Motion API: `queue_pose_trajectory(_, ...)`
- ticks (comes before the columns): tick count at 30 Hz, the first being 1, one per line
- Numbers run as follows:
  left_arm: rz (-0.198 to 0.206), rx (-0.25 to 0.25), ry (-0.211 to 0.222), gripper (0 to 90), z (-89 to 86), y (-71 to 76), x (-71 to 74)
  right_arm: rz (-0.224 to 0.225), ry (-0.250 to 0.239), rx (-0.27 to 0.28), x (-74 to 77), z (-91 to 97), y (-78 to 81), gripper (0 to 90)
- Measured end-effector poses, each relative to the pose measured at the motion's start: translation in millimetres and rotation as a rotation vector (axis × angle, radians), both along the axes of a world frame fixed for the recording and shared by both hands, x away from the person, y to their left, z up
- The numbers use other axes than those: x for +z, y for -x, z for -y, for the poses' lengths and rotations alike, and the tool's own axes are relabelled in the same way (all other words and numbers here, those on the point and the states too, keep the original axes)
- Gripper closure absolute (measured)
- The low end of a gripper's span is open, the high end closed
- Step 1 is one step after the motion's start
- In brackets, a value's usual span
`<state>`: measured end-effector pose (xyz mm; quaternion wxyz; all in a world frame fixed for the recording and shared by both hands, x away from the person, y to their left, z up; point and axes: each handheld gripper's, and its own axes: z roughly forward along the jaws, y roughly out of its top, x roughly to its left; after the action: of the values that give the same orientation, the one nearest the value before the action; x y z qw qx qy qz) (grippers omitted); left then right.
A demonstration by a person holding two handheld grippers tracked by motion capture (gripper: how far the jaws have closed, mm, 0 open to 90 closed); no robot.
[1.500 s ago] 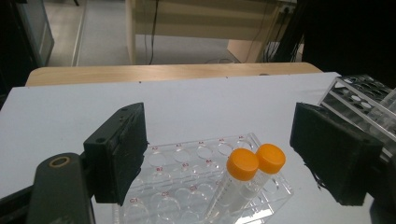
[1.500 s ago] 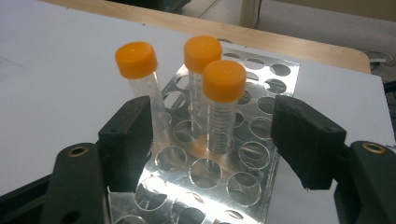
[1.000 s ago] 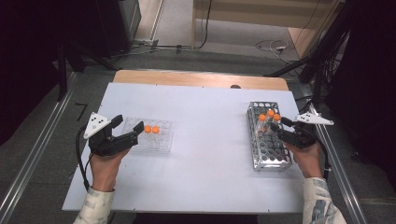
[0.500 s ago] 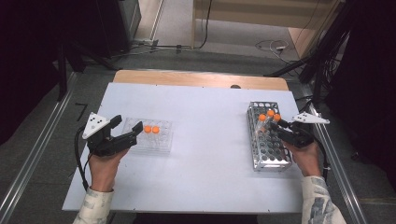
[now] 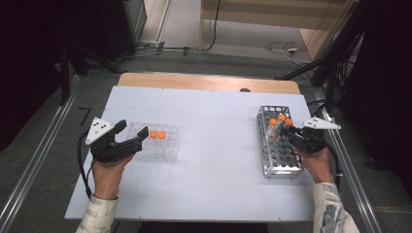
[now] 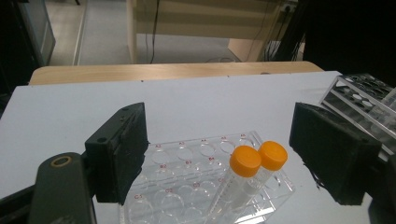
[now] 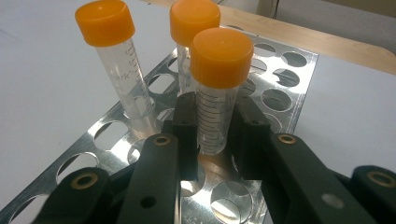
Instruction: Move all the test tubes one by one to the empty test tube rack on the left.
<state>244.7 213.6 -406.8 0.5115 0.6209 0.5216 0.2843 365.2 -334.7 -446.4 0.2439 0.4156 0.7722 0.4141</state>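
Note:
A metal tube rack (image 5: 279,160) stands at the table's right with three orange-capped tubes at its far end. My right gripper (image 5: 290,132) has just been closing its jaws and is now shut on the nearest tube (image 7: 215,93), low on its clear body; the tube stands upright in the rack (image 7: 285,79). Two more tubes (image 7: 105,23) (image 7: 194,16) stand just beyond it. At the left, a clear plastic rack (image 5: 160,150) holds two orange-capped tubes (image 6: 245,161) (image 6: 273,155). My left gripper (image 5: 132,130) hovers open at that rack's near left side, with nothing between its jaws (image 6: 219,126).
The white tabletop (image 5: 218,116) lies between the two racks. A wooden strip (image 5: 209,82) runs along its far edge, with floor and cables beyond. Metal rails (image 5: 34,170) flank the table on both sides.
The right gripper's jaws have closed onto the tube in the metal rack. Both hands have stayed where they were, and the left gripper looks the same.

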Motion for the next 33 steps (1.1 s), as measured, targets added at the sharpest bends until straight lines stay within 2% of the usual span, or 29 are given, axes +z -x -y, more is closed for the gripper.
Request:
queue_pose_trajectory(11, 0.000, -0.001, -0.004, 19.7, 0.9, 0.2, 0.1, 0.036, -0.018, -0.001, 9.7, 0.9, 7.2, 71.3)
queue_pose_trajectory(21, 0.001, 0.000, -0.002, 19.7, -0.5, 1.2, 0.9, 0.093, -0.020, 0.001, 27.9, -0.2, 14.9, 71.7)
queue_pose_trajectory(26, 0.002, -0.001, 0.000, 19.7, -0.9, 1.3, 1.2, 0.121, -0.037, -0.003, 38.3, 0.4, 21.4, 72.0)
queue_pose_trajectory(33, 0.005, -0.003, 0.000, 19.6, -0.9, 1.5, 1.3, 0.153, -0.042, 0.020, 50.8, -4.8, 34.7, 72.0)
